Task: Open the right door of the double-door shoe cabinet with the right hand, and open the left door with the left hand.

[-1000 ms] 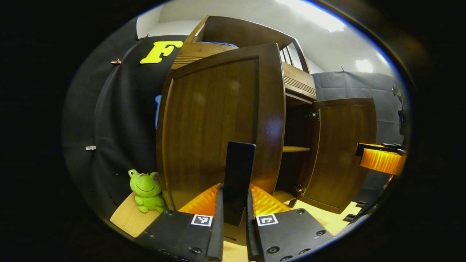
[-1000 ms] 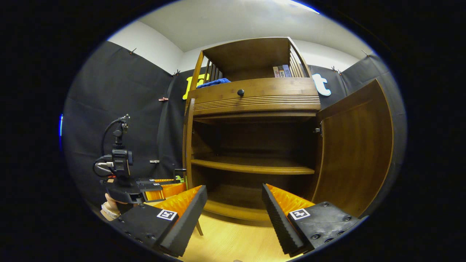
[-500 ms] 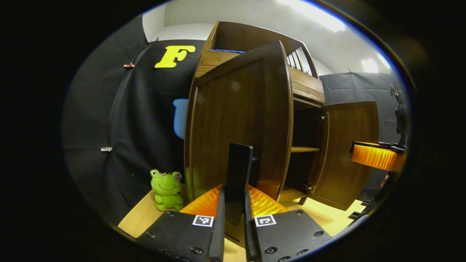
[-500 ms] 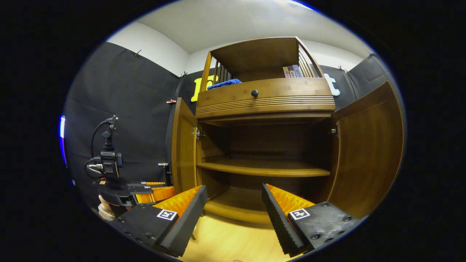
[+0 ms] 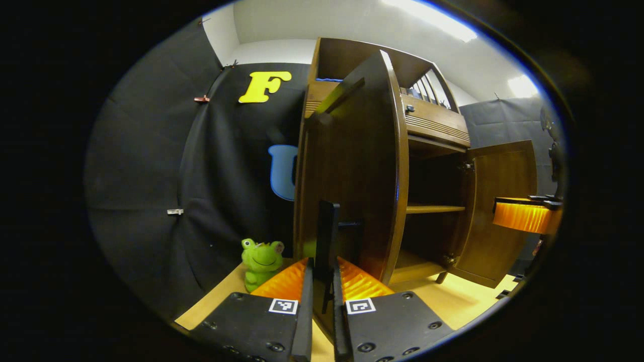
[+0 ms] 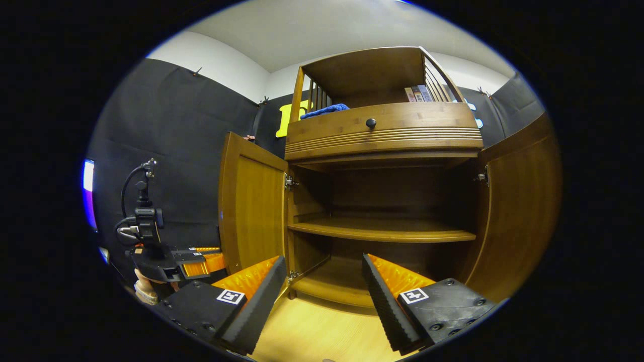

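The shoe cabinet (image 6: pixel 382 201) stands on the wooden floor (image 6: pixel 322 332) against the booth's black wall, and it is the largest thing in both views, with a middle shelf (image 6: pixel 382 230) running across its dark inside and a drawer with a round knob (image 6: pixel 371 122) above the opening. Its right door (image 6: pixel 523 211) stands swung wide open at the right side of the cabinet, seen in the left gripper view as well (image 5: pixel 498 211). Its left door (image 6: pixel 251 211) is also swung out on its hinges, well clear of the opening; in the left gripper view it appears nearly edge-on (image 5: pixel 352 171). The left tool (image 5: pixel 322 301) has its fingers pressed together on the dark upright handle (image 5: pixel 327 236) of the left door, pinching it between both fingers. The same tool shows in the right gripper view (image 6: pixel 201 261), low beside the left door, with the hand (image 6: pixel 146 290) that holds it beneath. The right tool (image 6: pixel 322 291) hangs in front of the cabinet's lower compartment with its fingers spread wide apart and nothing between them. A small green frog toy (image 5: pixel 260 257) sits on the floor just beside the cabinet's left side, near the wall.
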Demonstrator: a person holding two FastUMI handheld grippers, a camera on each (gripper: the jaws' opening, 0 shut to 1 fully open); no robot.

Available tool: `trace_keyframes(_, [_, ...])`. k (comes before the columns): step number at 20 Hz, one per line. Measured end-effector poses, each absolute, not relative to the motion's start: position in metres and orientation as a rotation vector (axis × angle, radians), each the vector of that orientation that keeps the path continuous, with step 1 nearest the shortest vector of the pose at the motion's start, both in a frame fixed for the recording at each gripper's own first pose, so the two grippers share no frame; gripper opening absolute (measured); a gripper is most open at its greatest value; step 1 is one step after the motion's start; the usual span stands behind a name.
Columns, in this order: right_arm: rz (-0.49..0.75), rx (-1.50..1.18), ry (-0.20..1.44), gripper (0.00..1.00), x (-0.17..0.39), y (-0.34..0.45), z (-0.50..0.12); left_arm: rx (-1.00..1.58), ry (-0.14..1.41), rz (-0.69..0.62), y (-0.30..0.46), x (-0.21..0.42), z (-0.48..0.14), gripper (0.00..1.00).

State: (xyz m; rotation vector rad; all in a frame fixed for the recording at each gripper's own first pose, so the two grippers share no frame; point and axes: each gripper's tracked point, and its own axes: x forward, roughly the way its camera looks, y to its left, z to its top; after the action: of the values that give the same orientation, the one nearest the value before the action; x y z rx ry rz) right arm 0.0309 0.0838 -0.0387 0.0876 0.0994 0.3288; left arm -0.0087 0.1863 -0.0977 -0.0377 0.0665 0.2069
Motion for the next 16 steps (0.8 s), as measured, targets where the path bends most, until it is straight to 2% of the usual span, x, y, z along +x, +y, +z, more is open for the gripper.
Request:
trace_keyframes(2, [0.339, 0.088, 0.101, 0.96, 0.031, 0.090, -0.039, -0.025, 0.067, 0.253, 0.201, -0.017, -0.097, 0.20])
trace_keyframes(3, [0.343, 0.089, 0.102, 0.96, 0.032, 0.093, -0.039, -0.024, 0.066, 0.266, 0.206, -0.018, -0.097, 0.10])
trace_keyframes(4, [0.349, 0.090, 0.103, 0.96, 0.032, 0.097, -0.040, -0.029, 0.065, 0.272, 0.209, -0.021, -0.096, 0.15])
trace_keyframes(11, [0.392, 0.085, 0.111, 0.96, 0.026, 0.118, -0.044, -0.024, 0.069, 0.281, 0.215, -0.045, -0.089, 0.15])
trace_keyframes(12, [0.393, 0.083, 0.110, 0.96, 0.023, 0.117, -0.043, -0.013, 0.070, 0.297, 0.216, -0.051, -0.088, 0.10])
trace_keyframes(13, [0.391, 0.081, 0.109, 0.96, 0.020, 0.117, -0.043, -0.004, 0.066, 0.307, 0.216, -0.058, -0.084, 0.15])
trace_keyframes(15, [0.380, 0.078, 0.109, 0.96, 0.014, 0.113, -0.043, -0.005, 0.057, 0.296, 0.206, -0.072, -0.073, 0.15])
trace_keyframes(16, [0.372, 0.075, 0.111, 0.96, 0.011, 0.109, -0.044, -0.010, 0.057, 0.271, 0.194, -0.078, -0.069, 0.10])
